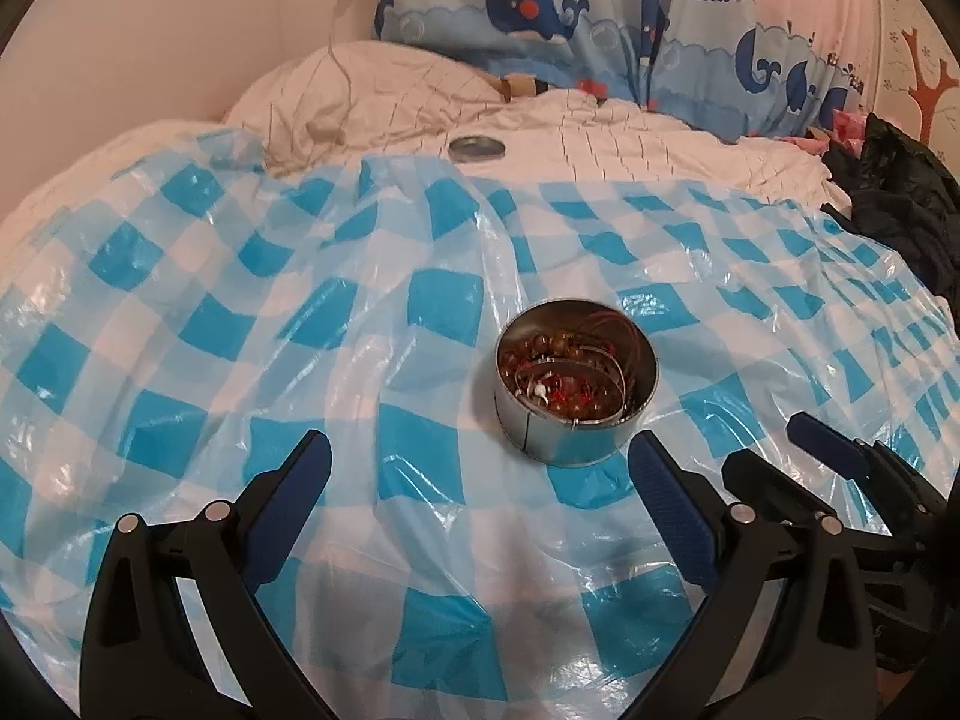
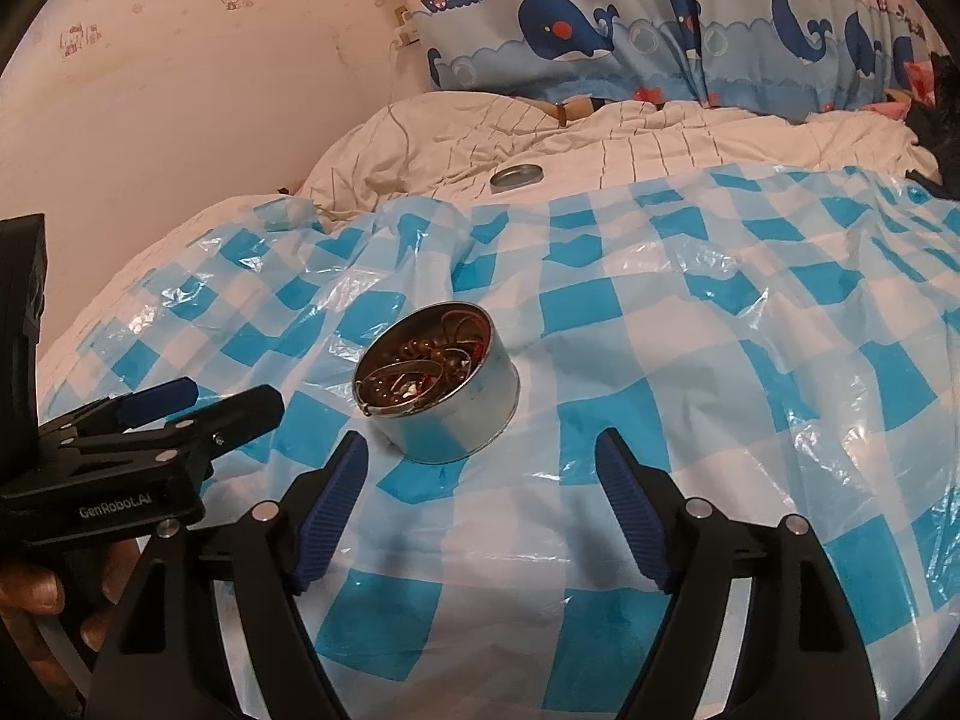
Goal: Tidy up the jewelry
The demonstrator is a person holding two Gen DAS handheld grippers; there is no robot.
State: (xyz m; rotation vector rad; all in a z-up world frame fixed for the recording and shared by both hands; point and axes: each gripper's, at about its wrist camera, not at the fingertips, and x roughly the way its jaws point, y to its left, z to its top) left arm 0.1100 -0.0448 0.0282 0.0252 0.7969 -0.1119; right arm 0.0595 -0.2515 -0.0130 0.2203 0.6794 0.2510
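1. A round metal tin (image 1: 576,396) stands upright on a blue-and-white checked plastic sheet (image 1: 240,360) spread over a bed, roughly mid-sheet.
2. The tin is open at the top and holds a tangle of brown beads, thin hoops and red bits of jewelry (image 1: 564,375), all inside its rim.
3. The left gripper (image 1: 480,480) is open, nothing between its blue pads; the tin sits just beyond its right finger, not touching.
4. The right gripper (image 2: 483,474) also stands wide, with nothing between its pads; the tin lies just past its left finger, apart from it.
5. In the right wrist view the left gripper sits at the near left, held by a hand (image 2: 36,600).
6. The sheet is bare on all sides of the tin, with wide room to the right and far side.
7. The sheet's far edge ends on a white quilt (image 1: 600,138), where a flat round lid (image 1: 477,149) lies, well apart from the tin.
8. A whale-print curtain (image 1: 540,6) hangs behind the bed; a dark bundle (image 1: 894,204) lies at the far right edge.
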